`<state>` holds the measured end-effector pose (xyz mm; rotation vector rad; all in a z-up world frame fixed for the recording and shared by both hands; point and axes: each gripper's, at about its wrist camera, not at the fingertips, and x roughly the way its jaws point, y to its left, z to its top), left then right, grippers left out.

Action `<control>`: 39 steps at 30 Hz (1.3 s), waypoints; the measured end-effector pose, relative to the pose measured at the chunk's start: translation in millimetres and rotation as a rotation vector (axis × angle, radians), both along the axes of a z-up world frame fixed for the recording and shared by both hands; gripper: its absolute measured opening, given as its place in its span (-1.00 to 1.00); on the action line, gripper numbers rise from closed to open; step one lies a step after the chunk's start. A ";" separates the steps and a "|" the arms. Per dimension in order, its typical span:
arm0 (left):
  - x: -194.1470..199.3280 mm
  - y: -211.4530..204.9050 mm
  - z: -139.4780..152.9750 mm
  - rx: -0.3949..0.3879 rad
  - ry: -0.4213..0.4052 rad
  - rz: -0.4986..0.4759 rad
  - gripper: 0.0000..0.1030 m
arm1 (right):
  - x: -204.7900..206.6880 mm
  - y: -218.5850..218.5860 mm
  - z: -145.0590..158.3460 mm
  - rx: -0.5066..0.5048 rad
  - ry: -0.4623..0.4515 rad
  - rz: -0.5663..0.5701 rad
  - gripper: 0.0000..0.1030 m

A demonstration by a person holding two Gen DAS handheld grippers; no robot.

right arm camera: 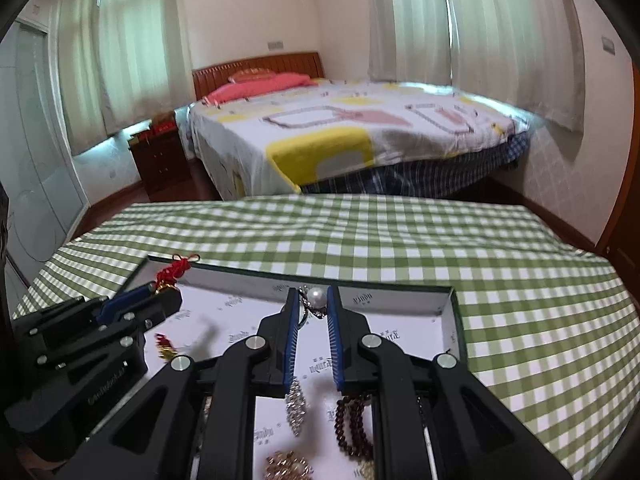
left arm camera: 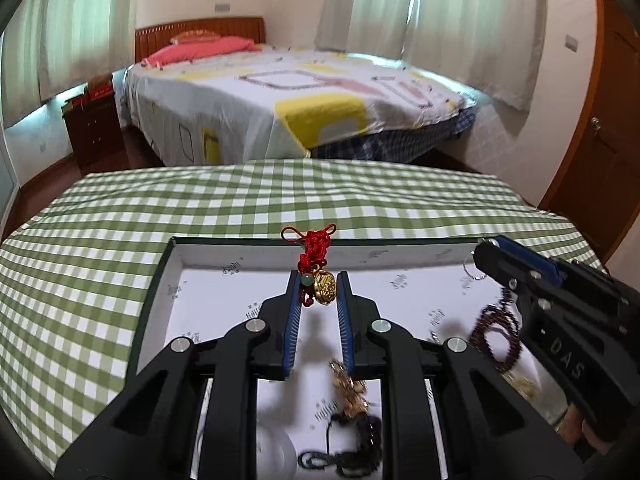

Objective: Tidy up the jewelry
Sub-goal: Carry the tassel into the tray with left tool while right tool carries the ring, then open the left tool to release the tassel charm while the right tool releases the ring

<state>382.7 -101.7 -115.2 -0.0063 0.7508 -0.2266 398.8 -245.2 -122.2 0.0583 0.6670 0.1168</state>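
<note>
While the left gripper pinches a red-knotted gold charm in its fingers over the white tray, the right gripper pinches a pearl pendant there too.

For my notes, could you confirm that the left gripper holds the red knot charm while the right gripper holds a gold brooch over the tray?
Not quite: the right gripper holds a pearl pendant, not a gold brooch, as the right wrist view shows. The left gripper does hold the red knot charm over the tray.
</note>
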 end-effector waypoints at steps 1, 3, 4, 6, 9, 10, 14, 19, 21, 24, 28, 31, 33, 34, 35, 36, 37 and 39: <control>6.8 -2.3 -2.8 0.014 0.017 -0.004 -0.66 | 4.2 -1.5 -3.1 0.004 0.021 -0.001 -0.72; 16.0 -5.1 -7.8 0.031 0.047 -0.007 -0.66 | 12.8 -3.5 -8.1 0.018 0.055 -0.003 -0.72; 21.3 -6.1 -10.6 0.034 0.067 -0.009 -0.66 | 18.4 -3.7 -11.1 0.024 0.085 0.000 -0.72; 27.8 -6.7 -15.2 0.036 0.098 -0.004 -0.66 | 25.9 -3.6 -14.3 0.025 0.117 0.002 -0.72; 37.3 -6.8 -24.0 0.043 0.151 0.006 -0.66 | 34.9 -1.1 -19.2 0.010 0.164 0.008 -0.72; 40.7 -6.0 -27.9 0.047 0.173 0.010 -0.66 | 37.1 -1.1 -20.8 0.008 0.177 0.012 -0.72; 49.0 -3.1 -40.8 0.043 0.242 0.027 -0.66 | 44.2 0.3 -27.9 -0.002 0.224 0.009 -0.72; 52.6 -4.1 -44.0 0.052 0.265 0.030 -0.66 | 47.7 -0.3 -31.5 -0.009 0.260 -0.006 -0.72; 52.9 -5.9 -43.5 0.055 0.265 0.026 -0.66 | 50.2 -1.4 -33.5 -0.010 0.273 -0.009 -0.72; 52.9 -5.8 -43.6 0.051 0.265 0.022 -0.66 | 51.7 -2.5 -35.5 -0.008 0.286 -0.011 -0.71; 54.1 -6.5 -43.2 0.037 0.267 0.017 -0.58 | 53.2 -4.2 -35.3 -0.008 0.290 -0.015 -0.69; 52.8 -6.6 -43.4 0.037 0.264 0.011 -0.37 | 52.7 -4.3 -35.2 -0.005 0.291 -0.018 -0.38; 50.9 -6.9 -43.2 0.036 0.263 0.010 -0.15 | 51.1 -4.2 -33.6 -0.010 0.280 -0.023 -0.14; 50.2 -6.3 -42.7 0.034 0.260 0.012 -0.11 | 49.8 -4.1 -32.4 -0.014 0.272 -0.025 -0.11; 49.3 -5.5 -41.5 0.030 0.253 0.015 -0.06 | 48.8 -3.7 -31.6 -0.017 0.266 -0.026 -0.10; 48.3 -4.4 -40.7 0.026 0.247 0.017 0.02 | 47.7 -3.3 -31.6 -0.020 0.263 -0.026 -0.09; 47.5 -3.6 -39.8 0.023 0.242 0.019 0.06 | 46.8 -3.8 -31.7 -0.020 0.262 -0.027 -0.02; 45.5 -2.0 -37.4 0.018 0.229 0.023 0.14 | 44.3 -3.8 -31.4 -0.021 0.251 -0.035 0.11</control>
